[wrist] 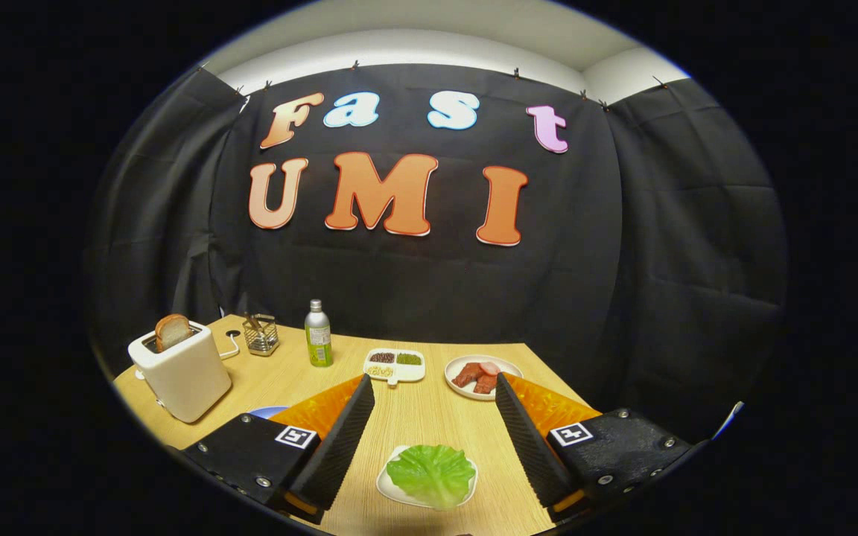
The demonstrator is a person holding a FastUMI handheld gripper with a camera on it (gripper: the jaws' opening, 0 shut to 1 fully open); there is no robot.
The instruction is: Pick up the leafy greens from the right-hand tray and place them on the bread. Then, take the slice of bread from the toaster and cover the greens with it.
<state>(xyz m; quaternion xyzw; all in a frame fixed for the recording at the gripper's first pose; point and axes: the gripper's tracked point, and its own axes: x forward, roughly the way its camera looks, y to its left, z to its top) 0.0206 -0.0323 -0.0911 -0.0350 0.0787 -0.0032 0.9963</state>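
Greens point(431, 473): crinkled pale leaf, overhanging small white tray point(388, 487); gripper point(435, 394) fingers spread wide either side, bare tabletop point(429, 417) beyond.

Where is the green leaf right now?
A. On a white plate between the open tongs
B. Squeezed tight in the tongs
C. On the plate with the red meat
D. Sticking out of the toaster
A: the green leaf lies on a small white plate on the table, in the gap of the tongs, which stand wide open and touch nothing; the toaster holds a bread slice instead.
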